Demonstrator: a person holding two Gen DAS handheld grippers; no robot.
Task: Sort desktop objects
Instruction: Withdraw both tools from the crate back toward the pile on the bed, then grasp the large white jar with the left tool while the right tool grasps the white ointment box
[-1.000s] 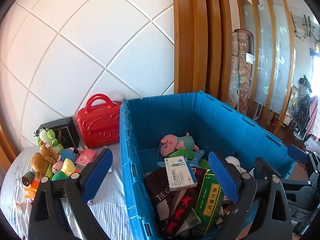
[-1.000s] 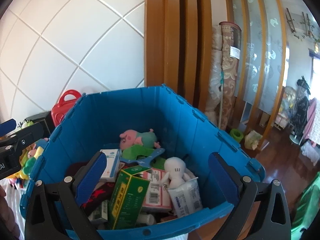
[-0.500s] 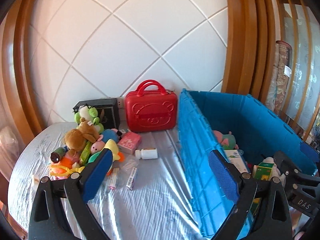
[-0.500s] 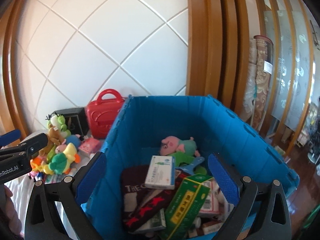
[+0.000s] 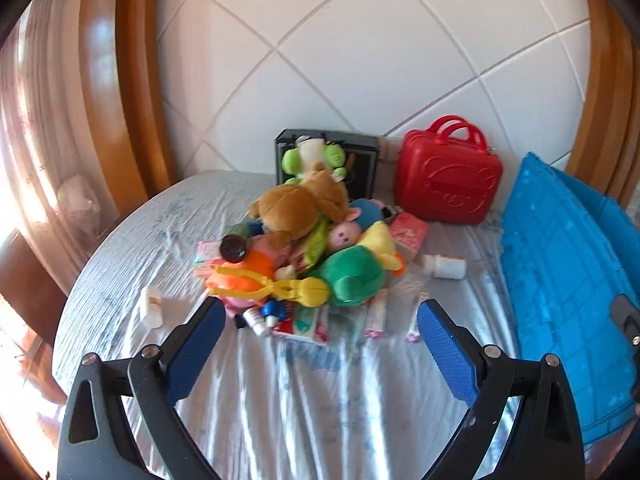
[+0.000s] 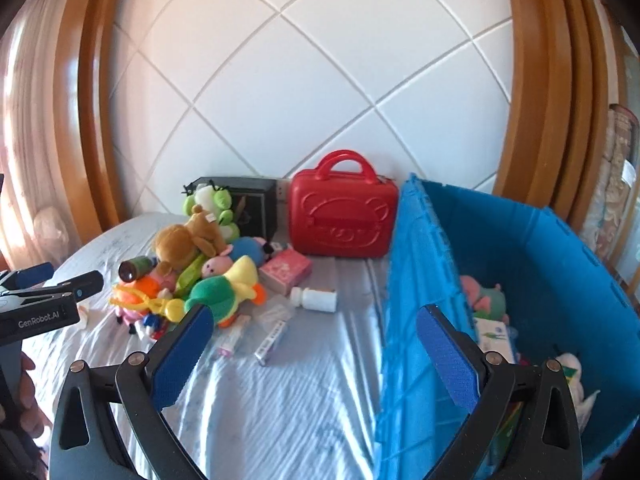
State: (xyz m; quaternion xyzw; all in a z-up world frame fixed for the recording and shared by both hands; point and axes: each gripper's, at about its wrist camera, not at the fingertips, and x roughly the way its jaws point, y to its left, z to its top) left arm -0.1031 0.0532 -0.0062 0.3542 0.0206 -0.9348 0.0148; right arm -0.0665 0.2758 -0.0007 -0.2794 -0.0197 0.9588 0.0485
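toy pile point(image 5: 304, 252) is lying on the worktop point(image 5: 304, 392), left of blue crate point(image 6: 520, 264); left tool point(image 5: 320, 344) and right tool point(image 6: 316, 348) are both gaping empty.

One red case point(image 6: 343, 222), one blue crate point(image 6: 520, 264), one black box point(image 6: 252, 204), one white bottle point(image 6: 314, 299), one brown plush bear point(image 5: 298, 208).

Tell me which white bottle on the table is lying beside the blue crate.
The white bottle with the paler cap, lying on its side between the toy pile and the blue crate. The other small bottle lies left of the pile.
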